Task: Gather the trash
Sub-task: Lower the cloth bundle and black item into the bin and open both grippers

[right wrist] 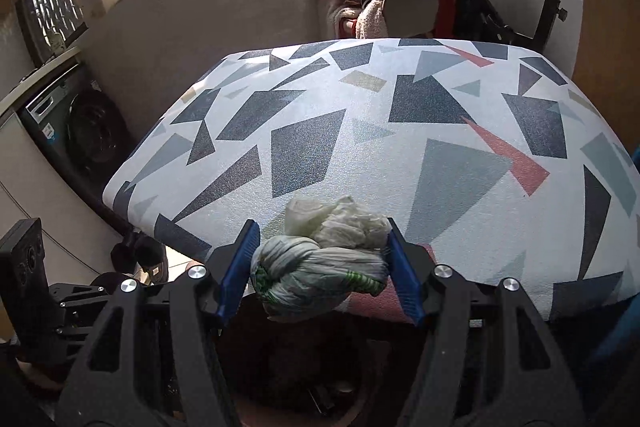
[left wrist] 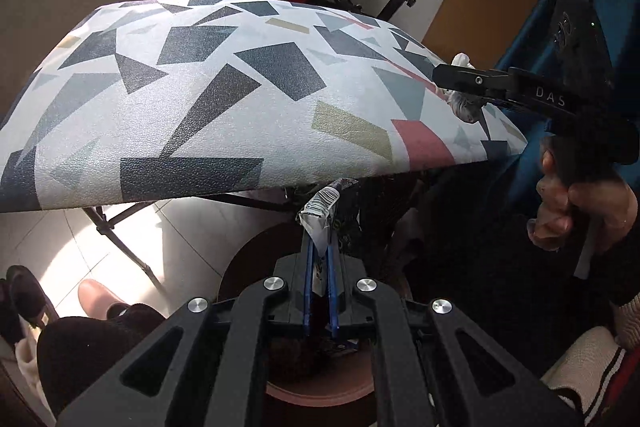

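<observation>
**Both grippers carry trash at the near edge of the table**

The right gripper [right wrist: 320, 267] holds a knotted plastic bag [right wrist: 316, 267], whitish and crumpled, with green printing on its lower bundle and a paler, puffier wad above. Its blue pads stand about half open and press on the bag from both sides. The bag hangs over the near edge of the table [right wrist: 400, 155], whose cover carries grey, dark blue, tan and red shards on white. Below it sits a dark round bin [right wrist: 304, 379].

The left gripper [left wrist: 320, 251] is clamped nearly shut on a small wrapper [left wrist: 322, 215], silver-white with a barcode and a dark blue end. The wrapper sticks up from the pads just below the table's near edge, over the brown-rimmed bin. In the left view a hand [left wrist: 576, 203] grips the right gripper's handle near the table's right corner.
</observation>
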Demonstrator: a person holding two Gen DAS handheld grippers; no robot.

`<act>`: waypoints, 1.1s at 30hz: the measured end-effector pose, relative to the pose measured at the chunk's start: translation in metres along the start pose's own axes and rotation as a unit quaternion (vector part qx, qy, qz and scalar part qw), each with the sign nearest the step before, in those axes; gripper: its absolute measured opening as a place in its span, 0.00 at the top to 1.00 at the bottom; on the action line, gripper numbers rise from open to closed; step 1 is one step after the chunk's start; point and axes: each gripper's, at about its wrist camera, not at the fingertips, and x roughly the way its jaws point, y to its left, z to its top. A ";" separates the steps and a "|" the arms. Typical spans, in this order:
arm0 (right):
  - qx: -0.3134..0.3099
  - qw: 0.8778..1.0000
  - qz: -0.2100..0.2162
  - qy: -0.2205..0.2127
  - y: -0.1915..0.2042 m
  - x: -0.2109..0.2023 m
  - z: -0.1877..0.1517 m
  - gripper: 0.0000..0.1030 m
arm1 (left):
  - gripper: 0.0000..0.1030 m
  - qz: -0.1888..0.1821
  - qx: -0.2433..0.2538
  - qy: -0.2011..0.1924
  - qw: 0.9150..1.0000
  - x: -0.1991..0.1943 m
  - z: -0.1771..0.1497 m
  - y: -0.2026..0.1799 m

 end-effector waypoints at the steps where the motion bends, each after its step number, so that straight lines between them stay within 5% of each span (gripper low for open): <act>1: 0.003 1.000 0.003 0.002 0.001 -0.001 -0.004 0.39 | 0.92 0.000 0.002 -0.001 1.000 -0.001 0.002 -0.001; 4: 0.001 1.000 0.008 0.008 0.008 -0.002 -0.015 0.39 | 0.61 0.002 -0.001 -0.014 1.000 -0.007 0.005 -0.001; 12: -0.026 0.998 0.011 0.061 0.033 0.016 -0.057 0.39 | 0.41 0.023 -0.022 -0.063 0.998 -0.036 0.012 0.007; 33: -0.089 0.986 0.022 0.137 0.079 0.051 -0.096 0.38 | 0.27 0.067 -0.025 -0.088 0.994 -0.058 0.019 0.020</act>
